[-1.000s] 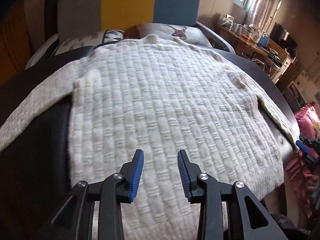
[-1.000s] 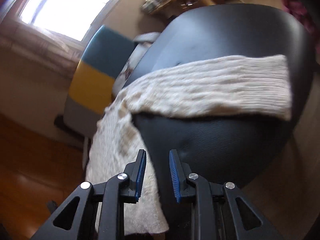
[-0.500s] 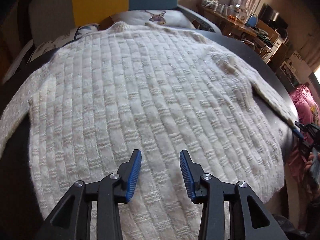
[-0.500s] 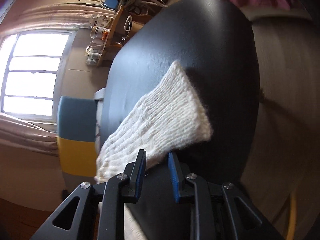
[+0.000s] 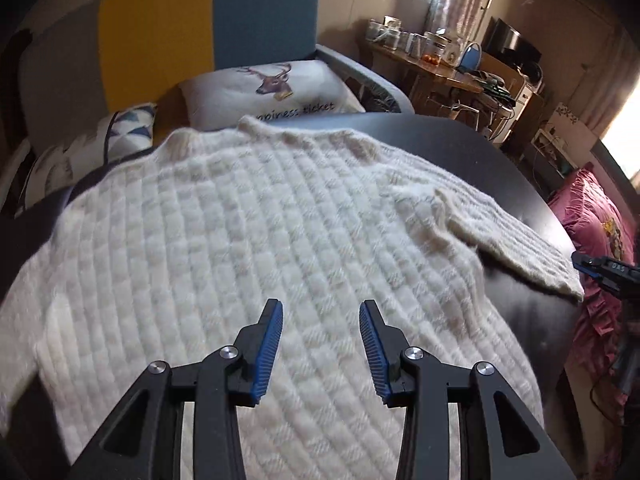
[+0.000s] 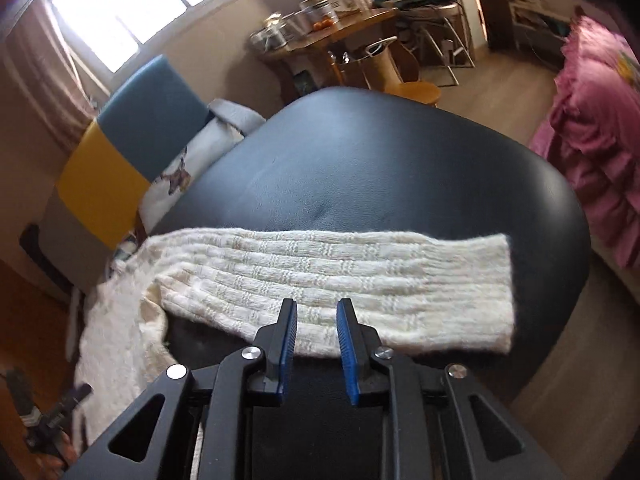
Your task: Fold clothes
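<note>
One sweater (image 5: 248, 240) lies on one table (image 6: 380, 168). Two grippers, left (image 5: 320, 344) and right (image 6: 317, 336). Two pillows (image 5: 264, 88), one sofa (image 5: 208, 20).

A black round table (image 6: 400, 168) fills the foreground. Behind it stands a sofa (image 5: 208, 36) with grey, yellow and blue back panels, holding a deer-print cushion (image 5: 272, 88). Daylight pours through a curtained window (image 6: 140, 4) — below it a cluttered wooden side table (image 6: 332, 32). Pink ruffled fabric (image 6: 592, 128) lies on the right — pale wood floor (image 6: 500, 68).

Black table (image 6: 360, 168), deer-print pillow (image 5: 268, 88), striped sofa (image 5: 208, 32), pink bedding (image 6: 592, 120)
</note>
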The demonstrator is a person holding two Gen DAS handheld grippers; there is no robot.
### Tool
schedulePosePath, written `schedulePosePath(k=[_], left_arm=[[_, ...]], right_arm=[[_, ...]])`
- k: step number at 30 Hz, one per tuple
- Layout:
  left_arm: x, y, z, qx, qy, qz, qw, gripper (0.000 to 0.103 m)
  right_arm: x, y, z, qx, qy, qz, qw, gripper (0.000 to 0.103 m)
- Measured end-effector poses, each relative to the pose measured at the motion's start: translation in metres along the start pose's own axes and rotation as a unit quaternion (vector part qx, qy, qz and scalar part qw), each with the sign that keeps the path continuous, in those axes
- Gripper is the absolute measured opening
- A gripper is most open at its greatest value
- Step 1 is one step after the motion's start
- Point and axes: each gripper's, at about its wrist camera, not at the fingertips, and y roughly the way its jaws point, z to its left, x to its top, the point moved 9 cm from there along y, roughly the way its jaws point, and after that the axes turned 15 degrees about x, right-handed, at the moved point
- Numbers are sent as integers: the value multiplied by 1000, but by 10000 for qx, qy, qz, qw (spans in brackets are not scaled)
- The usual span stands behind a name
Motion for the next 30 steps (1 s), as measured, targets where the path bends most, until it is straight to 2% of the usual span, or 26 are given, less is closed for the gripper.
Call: schedulePosePath(k=[6, 8, 11, 15, 17, 23, 26, 30], left_arm=[[64, 55, -49, -184, 478, -89, 9986, 41], [67, 76, -58, -139, 673, 60, 9976, 41], [51, 109, -66, -46, 994, 504, 9938, 41], [41, 109, -67, 21, 1177, 197, 9929, 41], [45, 107, -66, -43, 1108, 202, 9936, 41], [101, 96, -72, -422, 917, -199, 9947, 41], [131, 102, -82, -487, 1006, -324, 9932, 41], [146, 124, -99, -483, 1130, -197, 9922, 40]], right_arm=[[6, 33, -31, -1047, -566, 783, 9898, 21], [10, 40, -47, -1336, -611, 994, 9841, 21], [28, 46, -62, -1638, -866, 932, 9783, 18], [45, 49, -74, -1954, -1077, 705, 9722, 18], [45, 51, -73, -1998, -1195, 665, 9703, 18], [56, 48, -68, -1853, -1159, 652, 9736, 19], [67, 42, -35, -1286, -1228, 368, 9834, 21], [64, 59, 3, -608, -1316, 561, 9878, 21]])
